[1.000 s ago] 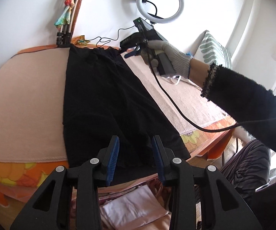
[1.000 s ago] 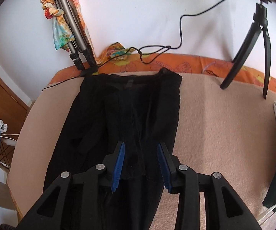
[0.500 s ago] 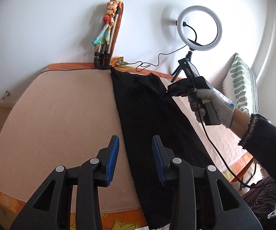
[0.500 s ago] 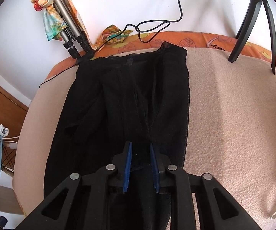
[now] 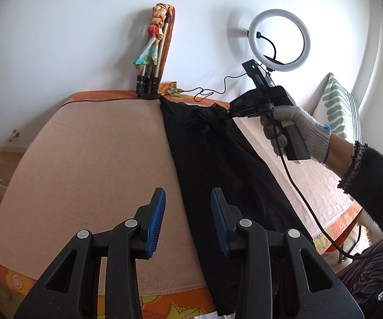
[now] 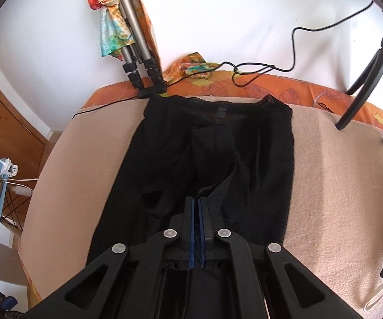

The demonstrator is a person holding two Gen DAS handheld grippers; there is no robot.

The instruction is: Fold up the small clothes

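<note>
Black garment (image 6: pixel 212 154) flat on pink blanket (image 5: pixel 93 164), right gripper (image 6: pixel 196 202) pinching its fabric

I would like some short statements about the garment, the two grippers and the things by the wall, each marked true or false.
1. The right gripper is shut on the black garment. True.
2. The left gripper is shut. False: its jaws stand apart, nothing between the pads.
3. The garment lies on a blue sheet. False: it lies on a beige blanket.
4. A ring light stands by the wall. True.
5. The hand on the right gripper is bare. False: it wears a grey glove.
</note>
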